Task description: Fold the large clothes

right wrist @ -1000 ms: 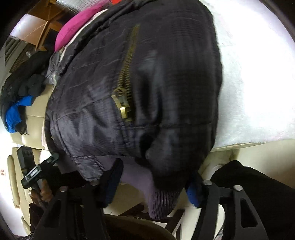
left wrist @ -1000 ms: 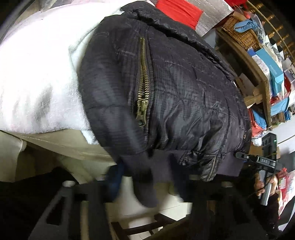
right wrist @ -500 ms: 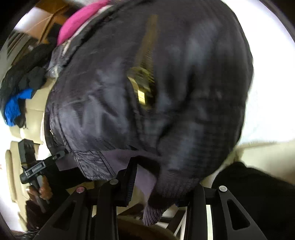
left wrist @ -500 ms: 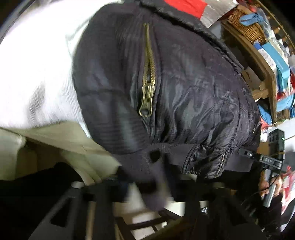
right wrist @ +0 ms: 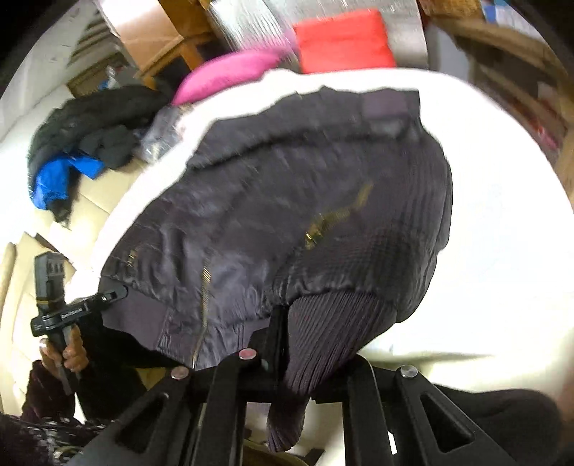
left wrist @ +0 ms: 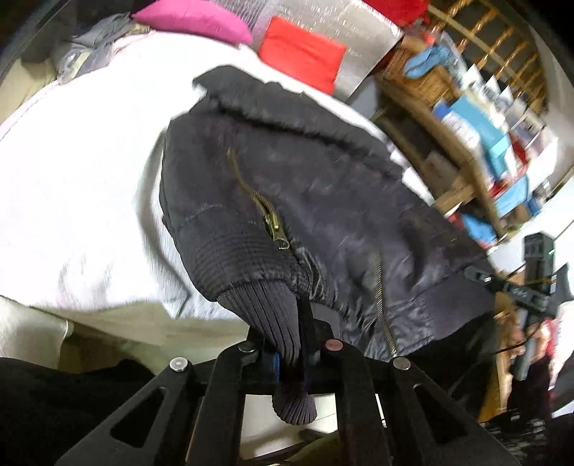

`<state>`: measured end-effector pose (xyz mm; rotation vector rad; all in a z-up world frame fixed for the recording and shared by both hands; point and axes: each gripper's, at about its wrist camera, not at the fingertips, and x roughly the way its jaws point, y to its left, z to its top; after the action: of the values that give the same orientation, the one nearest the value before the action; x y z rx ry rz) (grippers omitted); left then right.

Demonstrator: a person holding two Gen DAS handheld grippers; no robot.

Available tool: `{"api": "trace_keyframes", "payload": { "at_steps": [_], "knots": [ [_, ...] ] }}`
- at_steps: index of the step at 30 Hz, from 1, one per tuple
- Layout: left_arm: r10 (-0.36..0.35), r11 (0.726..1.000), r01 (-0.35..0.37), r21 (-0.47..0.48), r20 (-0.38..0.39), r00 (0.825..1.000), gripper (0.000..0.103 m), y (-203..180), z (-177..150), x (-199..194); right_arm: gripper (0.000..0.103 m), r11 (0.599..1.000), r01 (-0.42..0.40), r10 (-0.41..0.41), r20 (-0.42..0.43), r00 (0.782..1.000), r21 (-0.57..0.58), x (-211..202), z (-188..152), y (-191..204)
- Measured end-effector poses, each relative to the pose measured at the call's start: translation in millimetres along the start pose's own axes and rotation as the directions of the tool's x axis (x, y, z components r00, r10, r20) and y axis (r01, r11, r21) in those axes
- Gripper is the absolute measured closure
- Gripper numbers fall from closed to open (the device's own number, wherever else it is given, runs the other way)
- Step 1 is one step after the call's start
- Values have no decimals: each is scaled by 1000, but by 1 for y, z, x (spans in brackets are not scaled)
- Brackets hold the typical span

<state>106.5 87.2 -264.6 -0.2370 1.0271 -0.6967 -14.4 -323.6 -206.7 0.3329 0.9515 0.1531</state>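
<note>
We look down steeply along each set of tongs, close over the dark jacket (left wrist: 323,215). Both views share it, the red cushion (right wrist: 344,39) at 12 o'clock and the pink cushion (left wrist: 193,18); each sees the other's handle.

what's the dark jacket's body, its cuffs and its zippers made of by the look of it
Jacket body: looks like thin synthetic shell, probably nylon or polyester, with a slight sheen, fine grid texture and soft puffy wrinkles.
Cuff, clamped in the left gripper: ribbed knit, matte, with parallel ridges. The right gripper pinches another such cuff.
Zippers: apparently metal with a dull brass or bronze finish, given the yellowish glint.
</note>
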Motion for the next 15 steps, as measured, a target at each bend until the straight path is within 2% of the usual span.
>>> {"api": "trace_keyframes", "payload": {
  "at_steps": [5,7,10,15],
  "knots": [
    [-45,999,44,14,76,996,94,-7,34,-35,92,996,-85,81,135,987,22,-28,28,6],
    [-62,998,59,29,92,994,94,-11,52,-43,92,993,-116,107,199,974,32,-34,45,7],
    [-76,996,70,49,115,991,94,-14,75,-52,92,992,-123,109,268,957,38,-36,67,5],
    [-80,995,70,71,157,984,94,-26,134,-48,92,989,-130,94,370,924,72,-47,116,-13]
  ]
}}
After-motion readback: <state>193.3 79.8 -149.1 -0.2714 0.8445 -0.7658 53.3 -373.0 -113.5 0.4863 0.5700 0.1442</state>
